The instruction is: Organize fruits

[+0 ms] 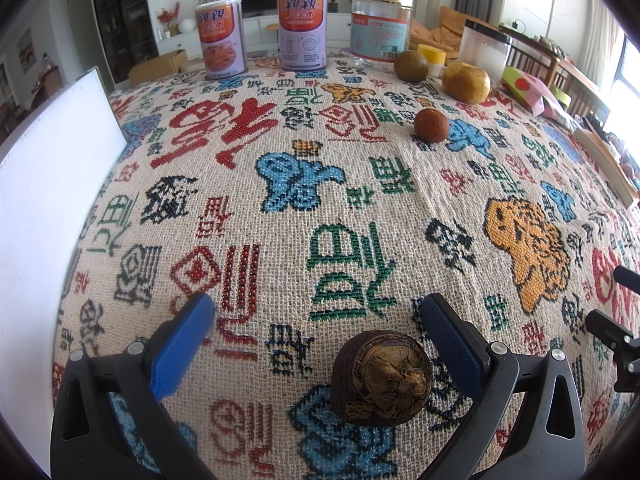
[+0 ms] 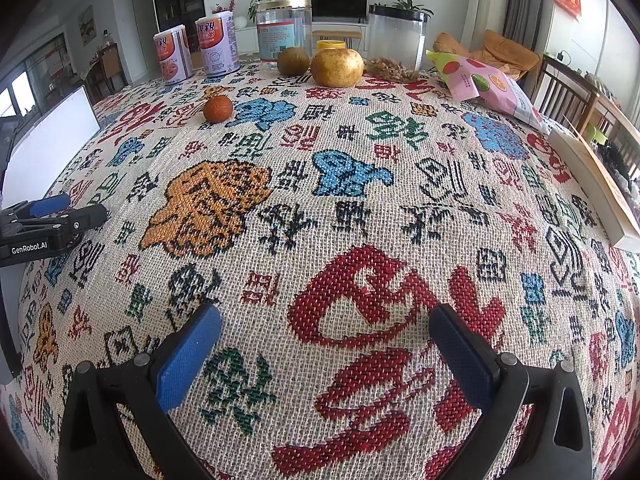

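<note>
Left gripper (image 1: 316, 312): fingers spread, empty; brown fruit (image 1: 381, 377) between them, at 5 o'clock.
Fruit: I judge it light, hard, rollable; I'd pinch its sides.
Right gripper (image 2: 326, 322): spread, empty.

Black plastic frames are seen on both the left gripper (image 1: 316, 316) and the right gripper (image 2: 326, 326); jaws are faced with blue textured pads, silver screws at pivots, "GenRobot.AI" printed in white.

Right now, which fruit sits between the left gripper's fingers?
The dark brown round fruit, beside the left gripper's right finger; the three others stand far across the cloth near the jars.
</note>
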{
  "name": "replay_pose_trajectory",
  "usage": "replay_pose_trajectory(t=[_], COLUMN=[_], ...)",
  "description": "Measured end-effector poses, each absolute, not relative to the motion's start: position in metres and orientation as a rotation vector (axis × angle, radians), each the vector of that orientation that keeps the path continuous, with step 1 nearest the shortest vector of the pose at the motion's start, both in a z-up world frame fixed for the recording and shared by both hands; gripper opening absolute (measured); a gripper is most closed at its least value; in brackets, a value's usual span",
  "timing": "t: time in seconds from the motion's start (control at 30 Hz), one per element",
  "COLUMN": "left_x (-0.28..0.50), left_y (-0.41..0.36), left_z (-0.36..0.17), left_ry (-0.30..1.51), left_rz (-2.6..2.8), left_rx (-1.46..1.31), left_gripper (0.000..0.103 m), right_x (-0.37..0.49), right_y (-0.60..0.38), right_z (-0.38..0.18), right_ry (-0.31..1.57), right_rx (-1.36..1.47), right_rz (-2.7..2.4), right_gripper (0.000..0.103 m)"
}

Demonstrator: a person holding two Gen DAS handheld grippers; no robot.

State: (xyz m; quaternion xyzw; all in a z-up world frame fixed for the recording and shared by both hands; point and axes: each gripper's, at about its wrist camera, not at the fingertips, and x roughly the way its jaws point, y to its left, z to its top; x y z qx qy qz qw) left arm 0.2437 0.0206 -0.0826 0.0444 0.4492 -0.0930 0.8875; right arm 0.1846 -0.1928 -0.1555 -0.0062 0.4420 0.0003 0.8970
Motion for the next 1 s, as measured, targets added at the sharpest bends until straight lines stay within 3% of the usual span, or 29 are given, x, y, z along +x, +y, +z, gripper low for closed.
replay_pose_trajectory(t=[1.0], left_x=[0.240], left_y=[0.019], left_z=[-0.072], left_ry=[0.999], left_rz=[-0.157], left_rx=[0.038], left_gripper=[0.102], right_x=[0.188], right_y=[-0.193], right_z=[-0.156], right_ry=[0.915], right_rx=[-0.002], right_rz=[-0.014], right_gripper=[0.103])
